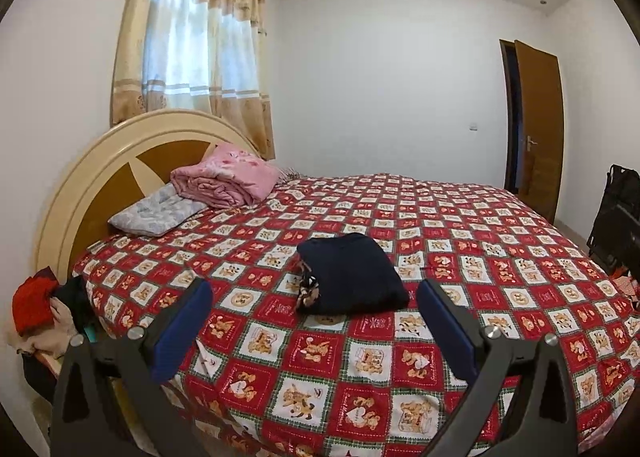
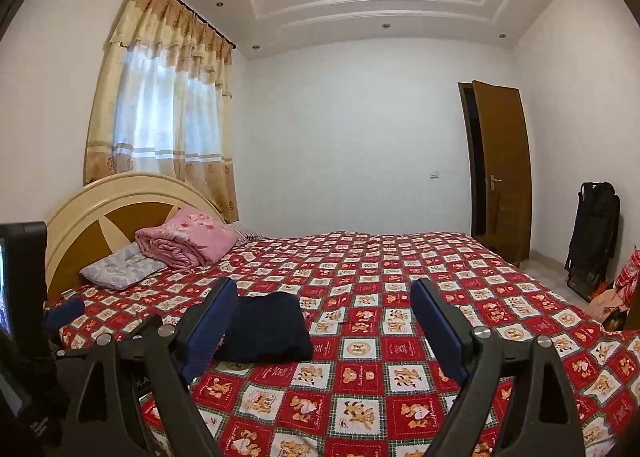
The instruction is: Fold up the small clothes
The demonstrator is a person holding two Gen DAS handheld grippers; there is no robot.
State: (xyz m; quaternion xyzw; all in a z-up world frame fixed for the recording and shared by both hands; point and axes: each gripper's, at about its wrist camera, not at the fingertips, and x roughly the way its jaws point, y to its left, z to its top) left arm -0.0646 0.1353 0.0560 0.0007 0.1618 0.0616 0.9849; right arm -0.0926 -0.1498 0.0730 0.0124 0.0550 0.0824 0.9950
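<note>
I see my left gripper [image 1: 314,293] and right gripper [image 2: 324,295] spread wide, holding nothing; the folded dark cloth [image 1: 352,277] sits near the bed's [image 1: 500,257] front edge; lots of bare cover all around.

Bed [image 1: 460,225], covered with red-and-white bear-print quilt [image 1: 360,369]. Near its middle, folded dark navy garment [image 1: 352,277] over a small patterned piece [image 1: 309,289]. By the headboard [image 1: 100,177], grey pillow [image 1: 152,213] under folded pink blanket [image 1: 228,177].

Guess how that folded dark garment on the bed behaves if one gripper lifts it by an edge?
The folded dark garment is soft cloth in stacked layers, so it would probably sag and unfold. It looks light and won't roll. Pushed across the patterned bedspread, it would likely bunch rather than slide.
</note>
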